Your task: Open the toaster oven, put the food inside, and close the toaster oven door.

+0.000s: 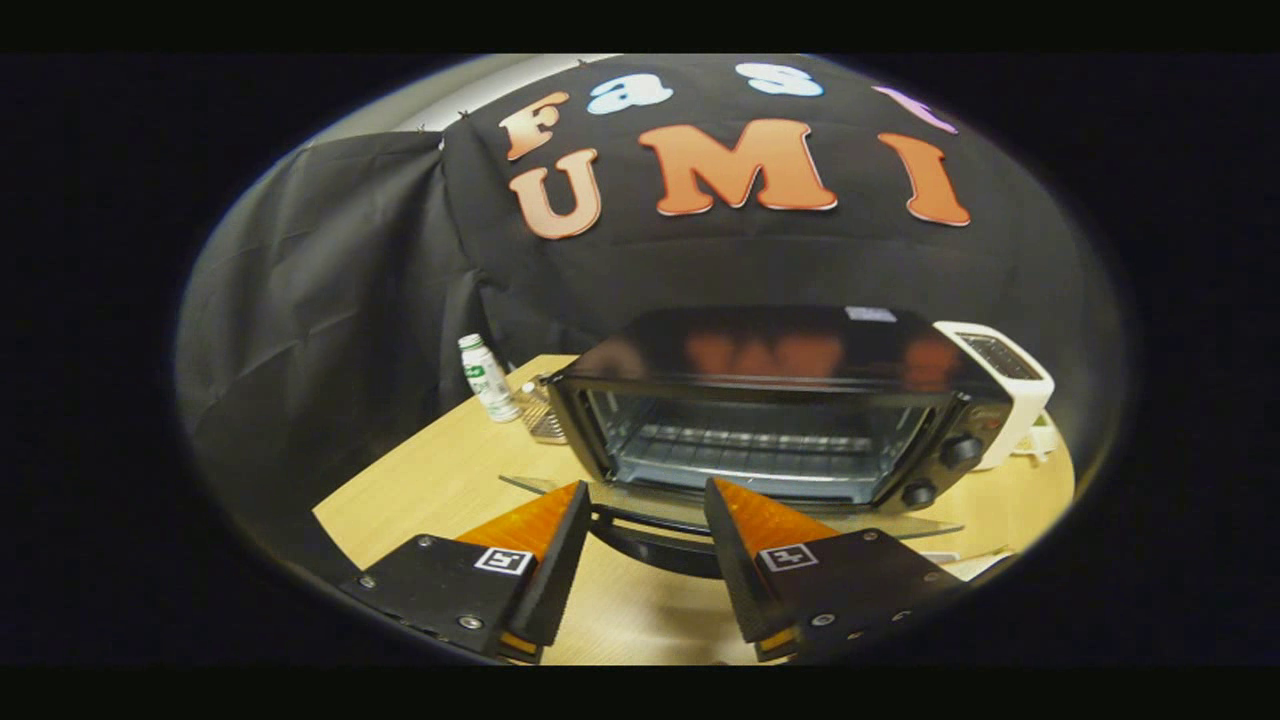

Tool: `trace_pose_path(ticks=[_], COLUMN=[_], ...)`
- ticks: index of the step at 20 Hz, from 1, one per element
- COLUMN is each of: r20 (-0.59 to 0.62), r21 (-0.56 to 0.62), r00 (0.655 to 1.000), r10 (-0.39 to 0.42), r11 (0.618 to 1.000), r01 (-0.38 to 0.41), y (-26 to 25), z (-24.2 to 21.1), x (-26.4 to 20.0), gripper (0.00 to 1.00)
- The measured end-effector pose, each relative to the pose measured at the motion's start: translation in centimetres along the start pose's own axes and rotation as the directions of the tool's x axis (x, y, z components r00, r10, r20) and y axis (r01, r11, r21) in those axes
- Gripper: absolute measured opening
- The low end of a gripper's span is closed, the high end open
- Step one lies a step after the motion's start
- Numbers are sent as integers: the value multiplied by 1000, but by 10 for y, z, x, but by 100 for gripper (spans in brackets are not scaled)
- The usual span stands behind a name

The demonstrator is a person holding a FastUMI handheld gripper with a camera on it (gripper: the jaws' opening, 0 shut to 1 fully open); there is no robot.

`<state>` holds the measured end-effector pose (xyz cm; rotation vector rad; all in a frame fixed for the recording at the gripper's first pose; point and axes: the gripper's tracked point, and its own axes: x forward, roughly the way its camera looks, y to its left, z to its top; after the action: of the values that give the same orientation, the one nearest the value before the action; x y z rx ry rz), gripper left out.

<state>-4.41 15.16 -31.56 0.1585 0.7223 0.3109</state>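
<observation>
A black toaster oven (780, 400) stands on the wooden table (440, 480), just ahead of my fingers. Its glass door (650, 508) is swung down flat, and the wire rack (760, 450) inside shows bare. The door's dark curved handle (650, 545) lies between my two fingers, close below their tips. My gripper (647, 495) is open, with a wide gap and nothing held. Two knobs (960, 452) sit on the oven's right front panel. No food can be made out.
A white pop-up toaster (1005, 385) stands right behind the oven's right side. To the oven's left are a small white bottle with a green label (487, 378) and a clear ribbed glass dish (543, 415). Black cloth walls close in behind.
</observation>
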Motion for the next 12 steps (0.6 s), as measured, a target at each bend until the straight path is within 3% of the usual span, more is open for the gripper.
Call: trace_pose_path(ticks=[5, 8, 12], r20=[-87, -126, -134], r21=[105, 191, 149], r00=[994, 990, 991], r10=[73, 64, 5], r11=[992, 981, 989], r01=[-64, -39, 15], y=[8, 0, -15], z=[-34, -47, -52], x=[-1, 8, 16], gripper=[68, 66, 63])
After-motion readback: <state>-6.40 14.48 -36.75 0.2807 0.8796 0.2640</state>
